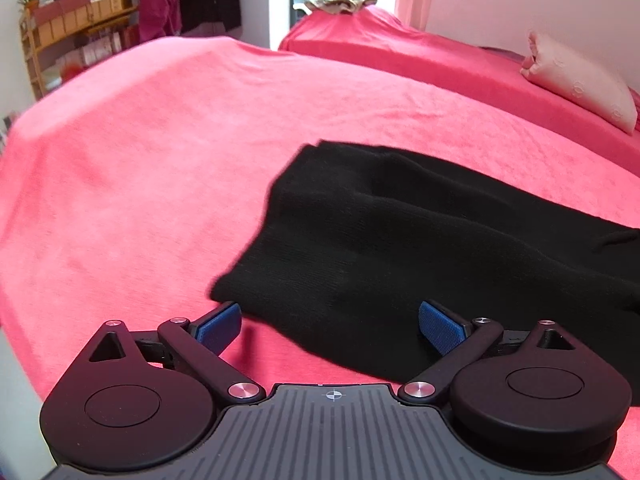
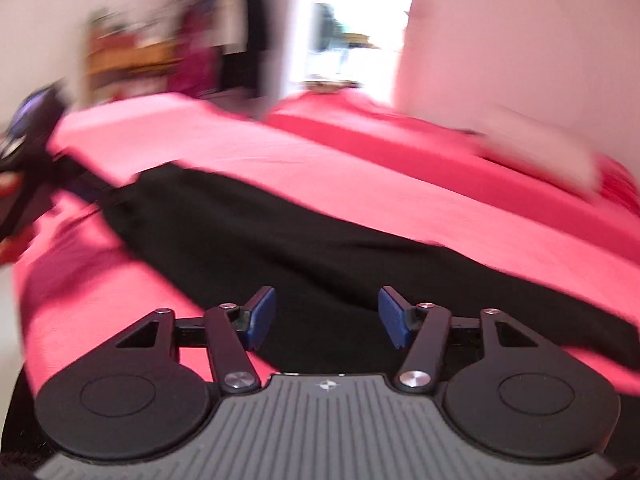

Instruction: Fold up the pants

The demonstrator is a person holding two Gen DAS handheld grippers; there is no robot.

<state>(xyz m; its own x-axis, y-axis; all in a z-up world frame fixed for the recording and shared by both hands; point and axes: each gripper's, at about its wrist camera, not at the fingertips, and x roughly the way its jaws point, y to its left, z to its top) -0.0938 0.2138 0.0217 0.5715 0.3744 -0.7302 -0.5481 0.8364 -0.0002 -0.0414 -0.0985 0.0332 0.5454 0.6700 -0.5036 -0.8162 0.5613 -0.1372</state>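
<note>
We hover our left gripper and right gripper, both spread wide and empty, over the black pants lying on the pink bedspread; we judge the next move is pinching the near edge.

Two matching black handheld grippers with blue finger pads

The left gripper and right gripper each show two round black discs, black linkage arms with silver screws, triangular cut-outs, blue textured pads, and a grey ribbed plate bearing a small crosshair mark between the discs.
</note>
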